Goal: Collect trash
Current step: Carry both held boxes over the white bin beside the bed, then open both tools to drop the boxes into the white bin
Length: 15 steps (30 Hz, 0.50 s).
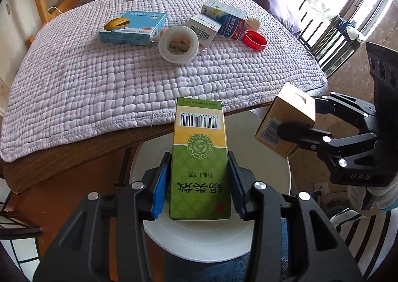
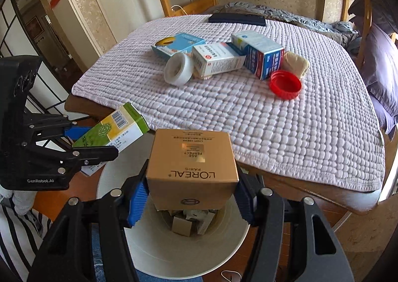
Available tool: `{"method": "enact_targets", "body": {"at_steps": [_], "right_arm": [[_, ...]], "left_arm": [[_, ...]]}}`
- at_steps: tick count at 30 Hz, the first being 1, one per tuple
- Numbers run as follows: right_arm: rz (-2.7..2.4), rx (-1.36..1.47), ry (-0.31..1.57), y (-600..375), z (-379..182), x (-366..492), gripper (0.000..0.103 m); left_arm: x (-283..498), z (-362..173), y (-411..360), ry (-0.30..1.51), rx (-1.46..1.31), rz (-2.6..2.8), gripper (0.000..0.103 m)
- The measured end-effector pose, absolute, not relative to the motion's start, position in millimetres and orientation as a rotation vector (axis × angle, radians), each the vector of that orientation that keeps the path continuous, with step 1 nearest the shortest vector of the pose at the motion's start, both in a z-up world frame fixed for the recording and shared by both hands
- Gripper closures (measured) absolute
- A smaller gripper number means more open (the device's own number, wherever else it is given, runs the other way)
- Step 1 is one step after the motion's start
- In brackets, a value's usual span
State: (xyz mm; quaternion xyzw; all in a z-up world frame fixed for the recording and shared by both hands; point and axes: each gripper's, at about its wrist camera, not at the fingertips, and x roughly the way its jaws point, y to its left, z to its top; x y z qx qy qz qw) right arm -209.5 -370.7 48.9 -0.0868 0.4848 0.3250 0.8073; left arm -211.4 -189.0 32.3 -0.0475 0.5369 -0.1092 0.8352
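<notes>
Green-and-yellow box (image 1: 200, 160) is clamped between the left gripper's (image 1: 199, 177) blue pads, long axis pointing forward along the fingers, held over the white bin (image 2: 174, 252); barcode end faces away. Tan L'Oréal box (image 2: 192, 170) is clamped in the right gripper (image 2: 191, 197) directly above the bin opening, where scraps are already seen, so that drop looks the shorter one. More boxes, a tape roll (image 2: 177, 69) and a red cap (image 2: 284, 84) are left on the quilt (image 2: 248, 117).

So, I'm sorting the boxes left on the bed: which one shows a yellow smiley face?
The light blue box, flat at the pile's left end; the other two boxes there are mostly white, without a face.
</notes>
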Motion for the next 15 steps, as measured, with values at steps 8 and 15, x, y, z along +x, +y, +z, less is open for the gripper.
{"method": "enact_targets", "body": {"at_steps": [8, 15], "right_arm": [[0.684, -0.199, 1.076, -371, 32, -220, 0.044], [0.680, -0.202, 1.088, -372, 23, -224, 0.043]], "left_arm": [[-218, 21, -194, 1.157, -0.088, -0.244, 0.058], [-217, 11, -195, 1.173, -0.092, -0.247, 0.057]]}}
